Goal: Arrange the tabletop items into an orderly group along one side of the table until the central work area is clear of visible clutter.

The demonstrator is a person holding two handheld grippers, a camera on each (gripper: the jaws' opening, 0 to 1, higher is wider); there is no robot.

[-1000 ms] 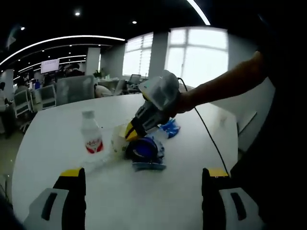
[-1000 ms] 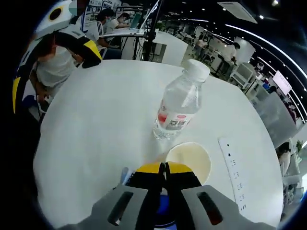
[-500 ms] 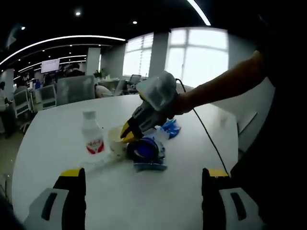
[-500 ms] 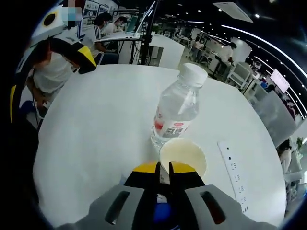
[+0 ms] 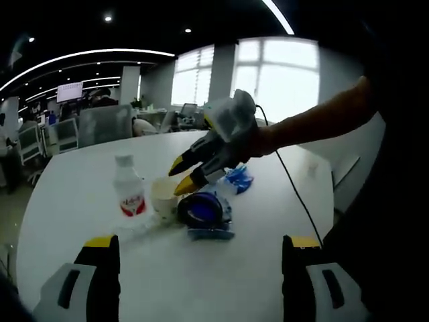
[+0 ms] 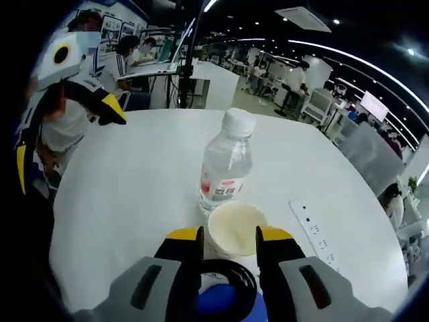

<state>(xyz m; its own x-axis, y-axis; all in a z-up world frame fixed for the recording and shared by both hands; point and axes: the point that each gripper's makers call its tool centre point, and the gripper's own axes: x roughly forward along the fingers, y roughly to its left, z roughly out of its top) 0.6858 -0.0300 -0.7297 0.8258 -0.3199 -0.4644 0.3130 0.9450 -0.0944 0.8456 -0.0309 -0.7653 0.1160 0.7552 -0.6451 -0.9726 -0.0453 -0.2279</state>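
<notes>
On the white round table stand a clear water bottle with a red label and a pale paper cup, close together. Beside the cup lies a blue round object with a black rim, and a blue packet lies behind it. My right gripper, held by a person's arm, hovers open just above the cup. In the right gripper view the cup sits just ahead of my right gripper, with the bottle beyond and the blue object under the jaws. My left gripper is open over bare table.
A white power strip lies to the right of the cup. A black cable trails across the table from the right gripper. Office chairs and desks with people surround the table. The left gripper shows at the table's far edge.
The right gripper has gone from shut to open and lifted a little above the cup. The left gripper has not moved. Bottle, cup and blue items lie where they were.
</notes>
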